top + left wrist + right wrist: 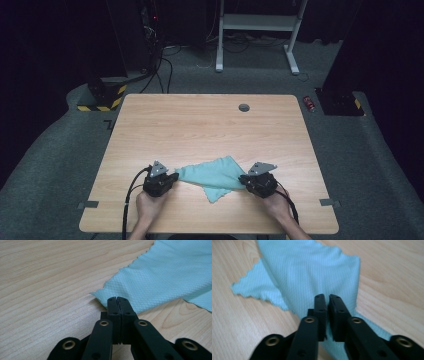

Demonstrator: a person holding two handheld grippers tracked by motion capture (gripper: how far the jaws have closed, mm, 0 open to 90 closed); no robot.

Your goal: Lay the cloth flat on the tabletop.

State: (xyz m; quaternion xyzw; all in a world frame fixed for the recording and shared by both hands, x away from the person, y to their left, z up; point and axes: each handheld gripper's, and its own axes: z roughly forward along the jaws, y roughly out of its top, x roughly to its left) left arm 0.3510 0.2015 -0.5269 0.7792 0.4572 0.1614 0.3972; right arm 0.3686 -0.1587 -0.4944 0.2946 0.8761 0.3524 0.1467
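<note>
Cloth-handling is the job here: a teal microfibre cloth (216, 175) lies partly folded on the near half of the wooden bench (200, 125), stretched between the two hands. The left gripper (116, 299) has its jaws pressed together on the cloth's near corner — no gap shows between the pads, and the fabric's zigzag edge runs right up to the tips. The right gripper (326, 298) sits over the opposite end with its jaws parted by a thin slit; fabric lies under and around them, but the pads do not look to be pinching it, so I judge that end free.

To do this step well, keep the left pinch firm and low, close to the bench, so the corner doesn't slip out while the cloth is drawn flat or folded. The right jaws should take a clean bite on one layer's edge — not the doubled flap beneath — before any pull begins. Both hands should then move together at the same height, since an uneven tug would probably skew the fold and wrinkle the middle.
</note>
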